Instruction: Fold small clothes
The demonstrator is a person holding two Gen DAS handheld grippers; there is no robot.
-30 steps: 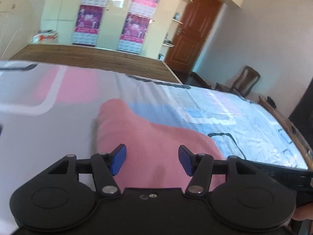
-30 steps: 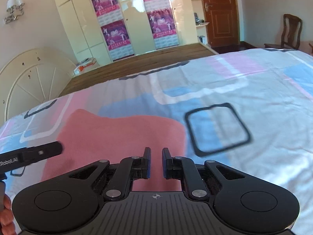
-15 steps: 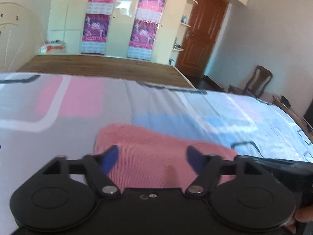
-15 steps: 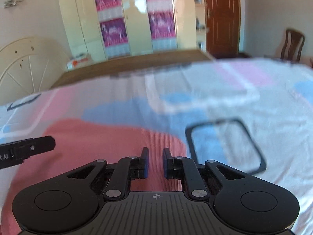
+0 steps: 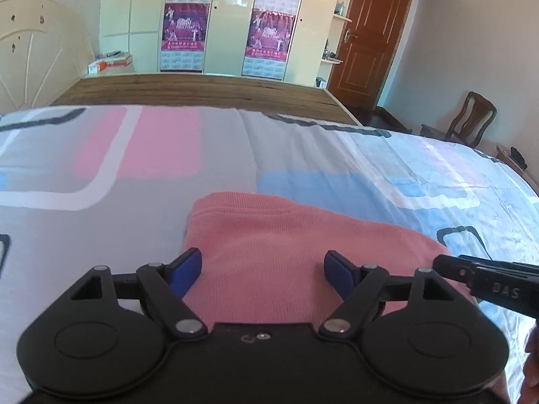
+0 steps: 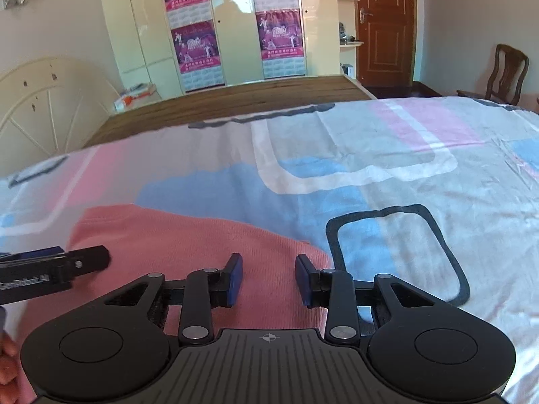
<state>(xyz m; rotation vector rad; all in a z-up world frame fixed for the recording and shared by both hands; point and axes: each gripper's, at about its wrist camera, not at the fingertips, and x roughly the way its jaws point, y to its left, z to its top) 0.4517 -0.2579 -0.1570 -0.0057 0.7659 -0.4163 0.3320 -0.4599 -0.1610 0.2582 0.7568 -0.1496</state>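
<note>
- A pink garment [image 5: 289, 245] lies flat on the bed sheet [image 5: 134, 202], close in front of both grippers, with its far edge smooth and rounded like a fold line (whether that is a fold or just a hem cannot be told).
- The left gripper [image 5: 262, 271] hovers low over the near left part of the cloth with its jaws wide apart; they have just been opening, and nothing is pinched between the blue pads, only cloth lying beneath them.
- The right gripper [image 6: 268, 277] sits over the near right part, its jaws partly apart and just now opening as well; the cloth shows between the pads but is not squeezed by them.
- As a judgement: one fold looks laid down and let go, so the piece is partway done; at least one more fold, across the other direction, probably remains.
- No basket, box or drawer for finished clothes shows in either view; the wardrobe [image 6: 232, 27] at the far wall stands closed, so its contents cannot be told.
</note>
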